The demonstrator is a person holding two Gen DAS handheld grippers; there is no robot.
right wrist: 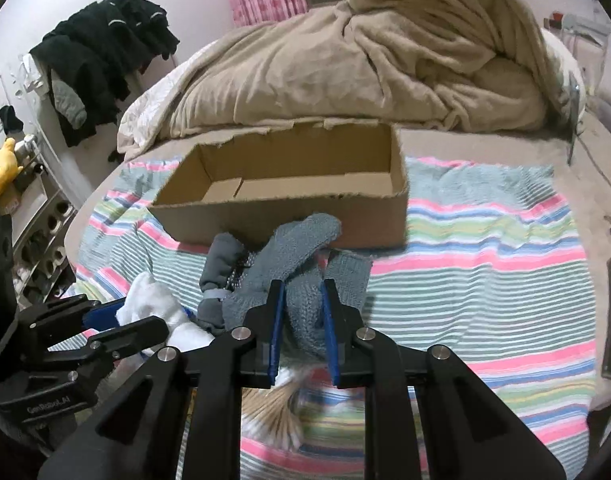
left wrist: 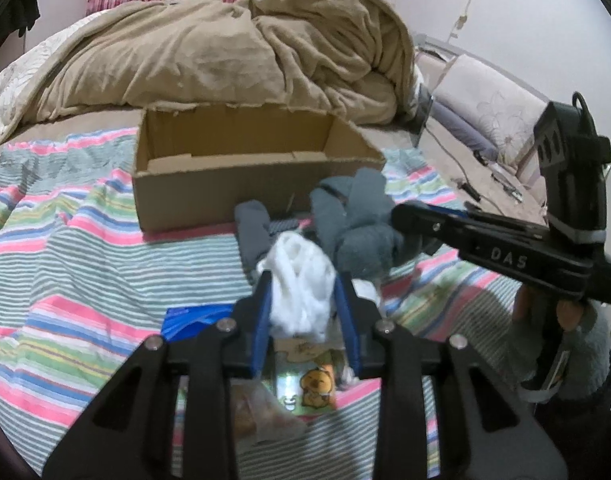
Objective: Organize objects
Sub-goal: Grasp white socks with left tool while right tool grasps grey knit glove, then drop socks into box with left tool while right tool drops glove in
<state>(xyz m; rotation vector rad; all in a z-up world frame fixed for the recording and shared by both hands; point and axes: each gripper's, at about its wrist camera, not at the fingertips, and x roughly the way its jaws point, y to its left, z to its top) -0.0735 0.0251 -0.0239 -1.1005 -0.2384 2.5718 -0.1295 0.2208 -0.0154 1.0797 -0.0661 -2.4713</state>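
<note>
An open, empty cardboard box (left wrist: 241,184) (right wrist: 289,208) stands on the striped cloth on the bed. My left gripper (left wrist: 305,276) is shut on a crumpled white cloth (left wrist: 301,284), held above the cloth; the same white cloth shows in the right wrist view (right wrist: 153,304). My right gripper (right wrist: 303,284) is shut on a grey-blue knitted glove (right wrist: 301,248), in front of the box; it shows in the left wrist view (left wrist: 365,224). A darker grey glove (left wrist: 251,228) (right wrist: 221,256) lies between them.
A snack packet with a cartoon chick (left wrist: 305,384), a blue packet (left wrist: 193,316) and a clear bag (left wrist: 257,412) lie under the left gripper. A bundle of cotton swabs (right wrist: 273,404) lies under the right one. A beige duvet (left wrist: 241,48) is heaped behind the box.
</note>
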